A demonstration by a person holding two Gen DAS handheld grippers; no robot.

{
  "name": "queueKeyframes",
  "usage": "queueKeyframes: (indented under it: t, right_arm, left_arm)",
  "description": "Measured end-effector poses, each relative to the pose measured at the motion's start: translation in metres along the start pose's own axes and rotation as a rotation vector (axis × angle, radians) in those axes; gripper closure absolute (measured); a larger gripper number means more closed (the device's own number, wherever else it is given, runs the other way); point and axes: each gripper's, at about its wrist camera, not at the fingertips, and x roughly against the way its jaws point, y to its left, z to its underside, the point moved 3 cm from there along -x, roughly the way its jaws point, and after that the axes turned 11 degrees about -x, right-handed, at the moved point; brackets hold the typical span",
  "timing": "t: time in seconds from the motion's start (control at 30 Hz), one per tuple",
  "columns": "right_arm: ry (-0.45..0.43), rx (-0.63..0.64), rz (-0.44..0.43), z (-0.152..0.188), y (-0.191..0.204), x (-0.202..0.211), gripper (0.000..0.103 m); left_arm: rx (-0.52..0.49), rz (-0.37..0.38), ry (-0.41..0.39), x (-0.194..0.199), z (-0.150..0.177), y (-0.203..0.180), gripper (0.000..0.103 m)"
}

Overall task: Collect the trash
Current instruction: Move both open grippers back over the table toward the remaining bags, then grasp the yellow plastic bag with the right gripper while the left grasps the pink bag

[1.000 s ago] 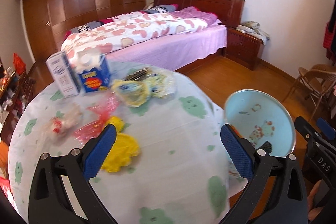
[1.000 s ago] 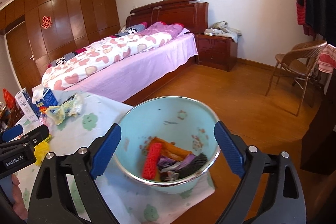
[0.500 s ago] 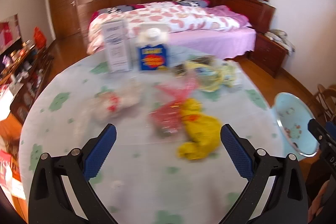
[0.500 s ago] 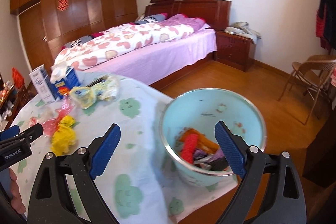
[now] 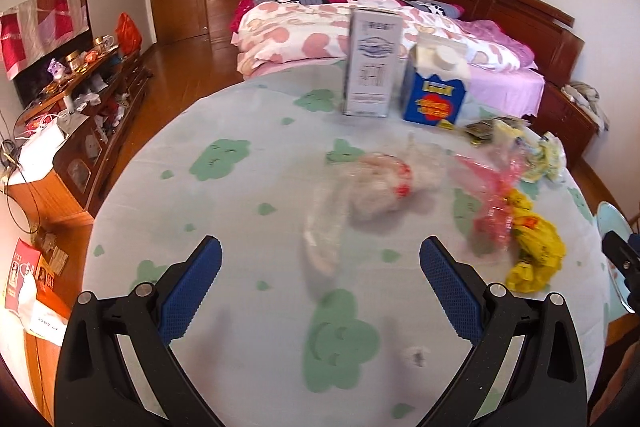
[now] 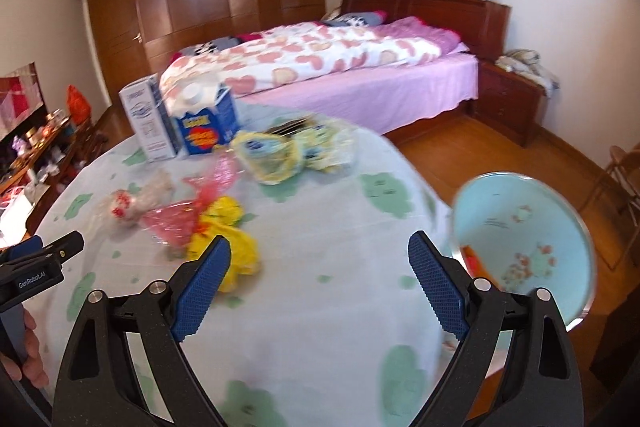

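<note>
Both grippers, left gripper (image 5: pixel 320 259) and right gripper (image 6: pixel 319 259), gape empty above round table (image 5: pixel 248 227). Trash near blue carton (image 5: pixel 434 95): clear bag (image 5: pixel 376 187), pink wrapper (image 5: pixel 494 203), yellow bag (image 5: pixel 534 247). Blue bin (image 6: pixel 532 243) beside table edge.

We note each tool: black angular arms, silver screw heads at the joints, blue cross-hatched pads. Left tool (image 5: pixel 320 281), right tool (image 6: pixel 319 273). The left one's black body carries white lettering "GenRobot.AI" in the right view.
</note>
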Motion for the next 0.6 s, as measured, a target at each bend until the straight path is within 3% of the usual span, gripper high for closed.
queueKeyframes:
  t: [0.17,0.43,0.47,0.6]
  right_arm:
    - [0.065,0.034,-0.051,0.001,0.029,-0.025,0.018]
    - [0.176,0.130,-0.049,0.011,0.059,-0.059,0.019]
    - [0.197,0.135,-0.054,0.012,0.060,-0.062,0.022]
    - [0.235,0.141,-0.063,0.015,0.061,-0.068,0.051]
  left_arm:
    - [0.007,0.001,0.010,-0.005,0.001,0.011,0.006]
    - [-0.023,0.014,-0.003,-0.005,-0.002,0.009,0.006]
    - [-0.028,0.019,-0.008,-0.005,-0.003,0.008,0.006]
    - [-0.053,0.035,-0.027,0.000,-0.008,0.001,0.007]
